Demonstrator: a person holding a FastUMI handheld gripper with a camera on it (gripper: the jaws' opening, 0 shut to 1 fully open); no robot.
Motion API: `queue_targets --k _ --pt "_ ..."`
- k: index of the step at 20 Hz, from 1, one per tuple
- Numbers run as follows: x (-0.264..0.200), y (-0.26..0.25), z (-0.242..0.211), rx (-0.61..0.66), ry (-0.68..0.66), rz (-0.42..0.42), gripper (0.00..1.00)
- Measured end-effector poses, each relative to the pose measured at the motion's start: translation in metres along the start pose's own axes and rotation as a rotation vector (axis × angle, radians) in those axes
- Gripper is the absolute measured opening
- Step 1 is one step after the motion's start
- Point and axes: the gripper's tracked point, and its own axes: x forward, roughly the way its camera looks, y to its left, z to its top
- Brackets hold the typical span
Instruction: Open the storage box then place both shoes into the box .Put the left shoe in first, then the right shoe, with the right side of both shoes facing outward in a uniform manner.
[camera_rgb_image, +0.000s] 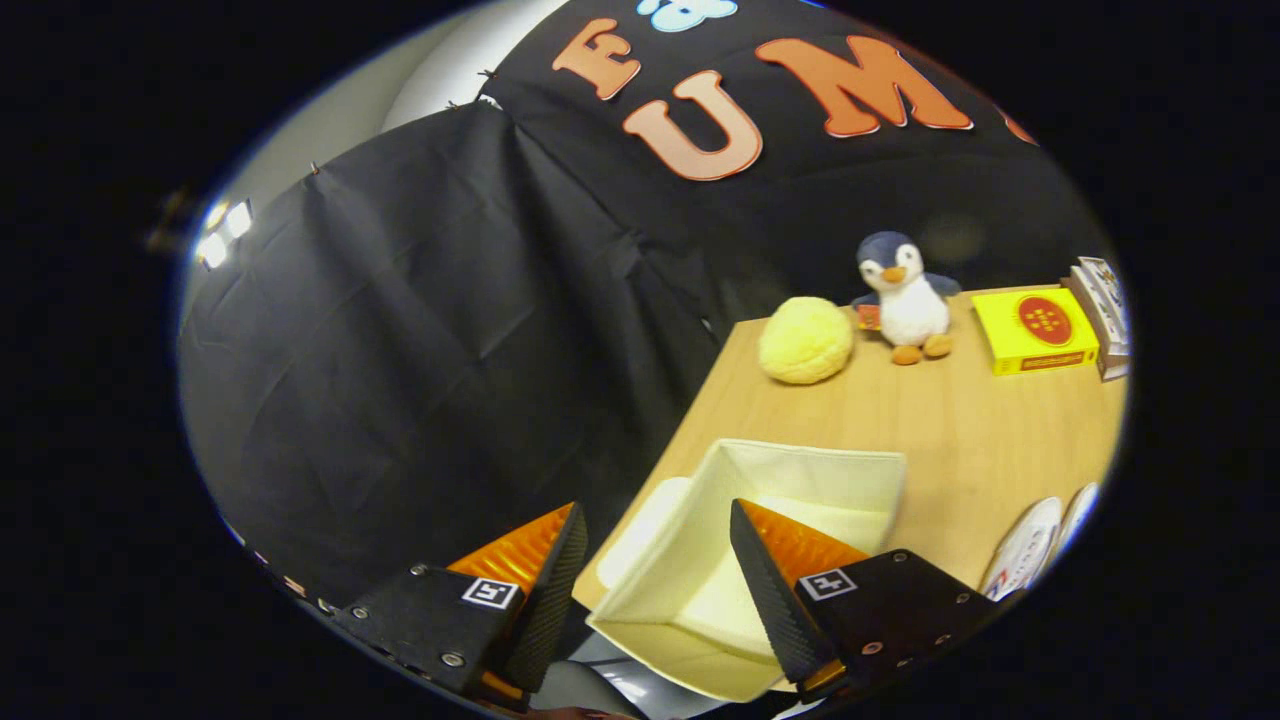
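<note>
A cream fabric storage box (800, 475) stands open on the wooden table (960, 430), near the table's left edge, and its inside looks empty. Its cream lid (640, 530) lies flat against the box's left side. My gripper (655, 525) is open, with nothing between the fingers. The right finger hangs over the box's opening, the left finger is off the table's edge in front of the black cloth. Two white shoes (1035, 545) lie on the table to the right of the box, partly cut off.
At the table's back stand a yellow fluffy ball (805, 340), a penguin plush (903, 295), a yellow carton (1035, 330) and a stack of small boxes (1103, 300). Bare wood lies between these and the storage box. Black cloth hangs left of the table.
</note>
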Motion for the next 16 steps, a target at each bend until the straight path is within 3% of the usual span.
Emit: queue_targets --k 8,11,16 --pt "-0.093 -0.198 -0.068 -0.125 0.024 -0.433 0.88" --pt "-0.113 -0.242 -0.106 -0.185 0.098 -0.509 0.89" --pt "-0.126 -0.29 -0.157 -0.172 0.182 -0.573 0.84"
